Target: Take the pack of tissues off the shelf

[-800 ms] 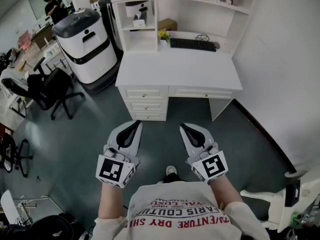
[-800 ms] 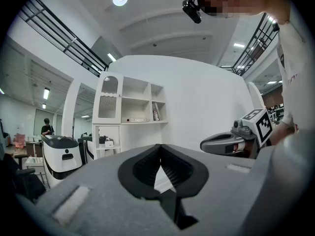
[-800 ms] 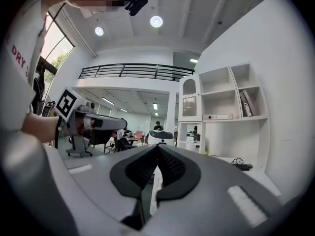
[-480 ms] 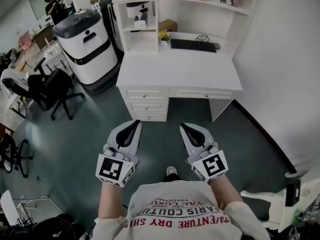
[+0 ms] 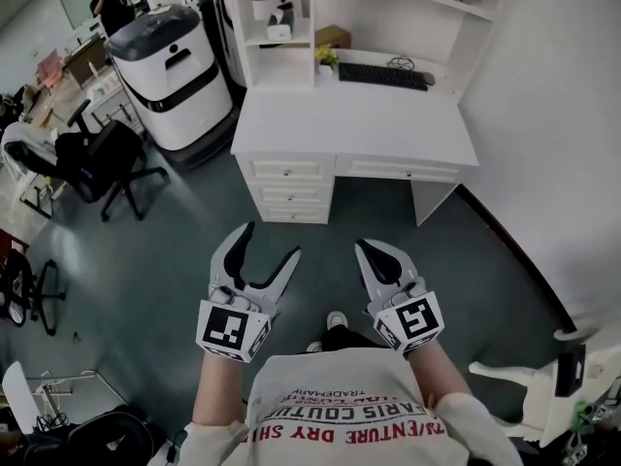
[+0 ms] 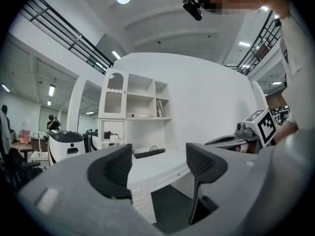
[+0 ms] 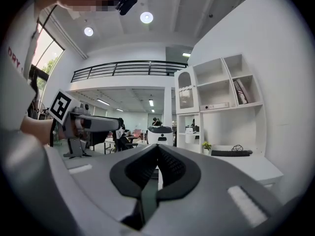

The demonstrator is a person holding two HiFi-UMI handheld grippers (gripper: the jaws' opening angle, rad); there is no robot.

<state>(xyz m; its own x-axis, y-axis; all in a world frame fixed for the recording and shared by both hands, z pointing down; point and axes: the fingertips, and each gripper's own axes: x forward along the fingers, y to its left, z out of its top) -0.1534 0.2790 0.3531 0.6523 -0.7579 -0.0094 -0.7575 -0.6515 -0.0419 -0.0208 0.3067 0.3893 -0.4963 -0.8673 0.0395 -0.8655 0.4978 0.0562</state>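
Small white tissue pack (image 5: 278,31) sits in an open compartment of the tall white wooden shelf unit (image 5: 283,68), top centre of the head view, under a taller white item I can't identify. Calling it the tissues is a judgement, since it is too small to confirm. It also shows left of centre in the left gripper view (image 6: 114,137). Nothing touches it and it is well apart from both grippers. The shelf unit stands on the back of the white desk (image 5: 354,124), and a black keyboard (image 5: 381,76) lies to the right of the pack's compartment.

What changed: the grey left gripper (image 5: 272,240) had its jaws together half a second ago. Now they stand moderately wide with nothing between them; only desk and dark grey-green floor (image 5: 175,250) show through the gap (image 6: 158,163). Grey right gripper (image 5: 362,249) is unchanged, jaws pressed together and empty (image 7: 157,154). Shelf unit and desk sit higher in the frame than before, so the person has likely stepped forward a little.

Meaning: looks like a pre-open for the grab, with the left gripper the probable picker. This is approach only. Open floor still separates the grippers from the desk, so the full reach to the shelf remains.
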